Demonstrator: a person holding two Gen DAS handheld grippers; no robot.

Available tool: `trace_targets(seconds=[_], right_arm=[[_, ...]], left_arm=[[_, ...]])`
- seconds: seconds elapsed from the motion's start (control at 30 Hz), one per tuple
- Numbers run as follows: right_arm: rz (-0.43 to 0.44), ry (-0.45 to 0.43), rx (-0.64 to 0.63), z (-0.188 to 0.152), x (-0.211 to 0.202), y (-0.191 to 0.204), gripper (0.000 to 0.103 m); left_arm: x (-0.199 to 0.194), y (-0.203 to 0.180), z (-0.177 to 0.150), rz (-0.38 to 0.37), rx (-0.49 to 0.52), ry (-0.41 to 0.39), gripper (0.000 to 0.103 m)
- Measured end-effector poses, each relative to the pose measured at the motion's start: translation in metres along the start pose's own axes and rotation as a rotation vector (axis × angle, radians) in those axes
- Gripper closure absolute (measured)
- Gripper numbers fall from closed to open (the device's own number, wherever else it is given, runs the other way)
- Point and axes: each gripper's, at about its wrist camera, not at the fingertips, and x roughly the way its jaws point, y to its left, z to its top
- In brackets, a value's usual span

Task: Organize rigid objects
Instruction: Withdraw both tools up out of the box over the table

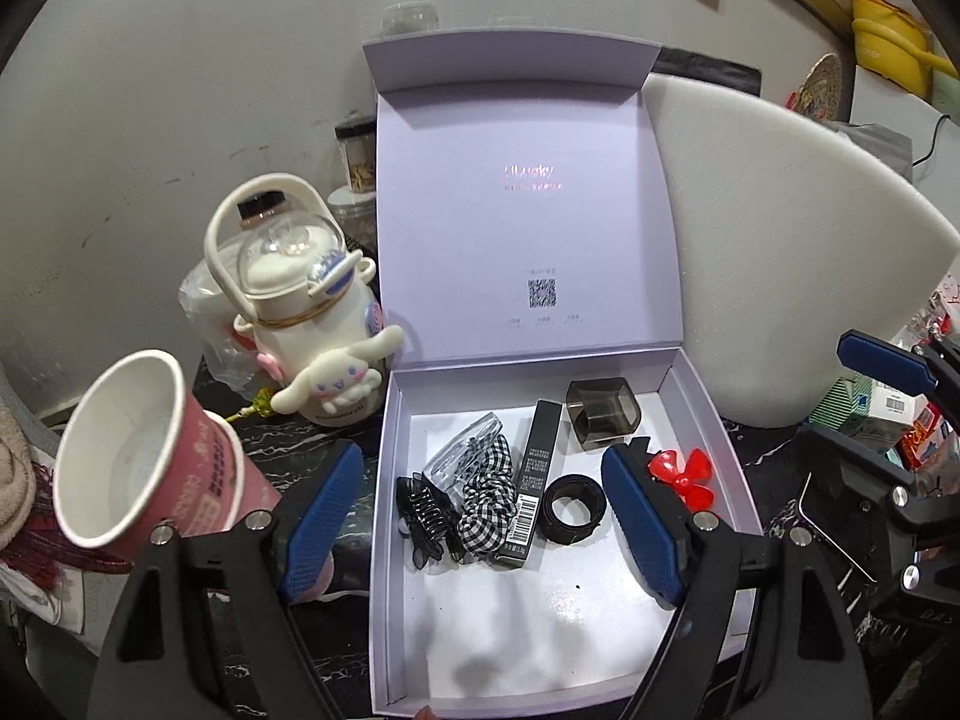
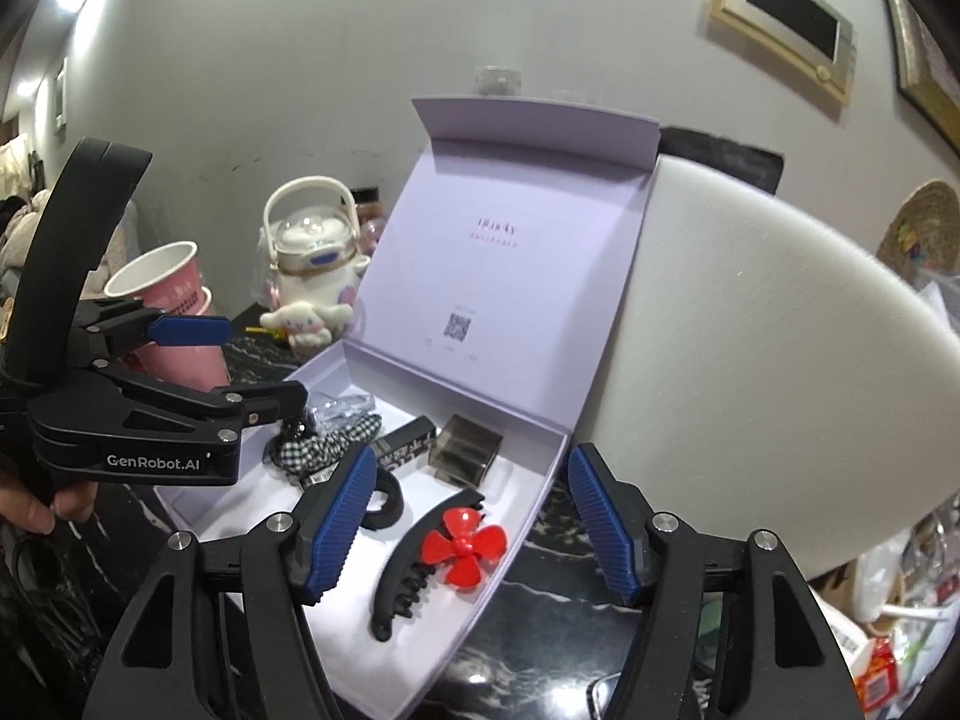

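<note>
A lilac gift box (image 1: 708,420) lies open on the dark marble table, its lid (image 1: 522,210) upright behind. Inside lie a black claw clip (image 1: 423,510), a clear clip (image 1: 462,450), a checked scrunchie (image 1: 489,504), a slim black carton (image 1: 534,480), a black ring (image 1: 570,507), a smoky cube (image 1: 600,414) and a red flower hair clip (image 2: 462,546). My left gripper (image 1: 480,516) is open and empty above the box. My right gripper (image 2: 468,522) is open and empty over the box's right edge (image 2: 540,492), with the red flower clip lying in the box below it.
A pink paper cup (image 1: 144,450) and a white character bottle (image 1: 306,324) stand left of the box. A white foam sheet (image 1: 780,240) leans behind on the right. Clutter of packets (image 1: 888,414) lies at the far right.
</note>
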Motion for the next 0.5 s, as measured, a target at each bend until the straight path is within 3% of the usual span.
trace_targets(seconds=[0.2, 0.27, 0.3, 0.5], right_arm=[[-0.024, -0.046, 0.007, 0.001, -0.03, 0.004, 0.029], [-0.026, -0.055, 0.01, 0.001, -0.039, 0.006, 0.026], [-0.028, -0.058, 0.01, 0.0, -0.043, 0.007, 0.025], [-0.039, -0.074, 0.016, -0.009, -0.068, 0.014, 0.021]], left_arm=[[-0.03, -0.004, -0.002, 0.004, 0.004, -0.05, 0.02], [-0.038, -0.006, -0.004, 0.003, 0.006, -0.057, 0.012], [-0.043, -0.007, -0.006, -0.001, 0.009, -0.061, 0.003], [-0.067, -0.014, -0.017, -0.004, 0.007, -0.094, 0.002]])
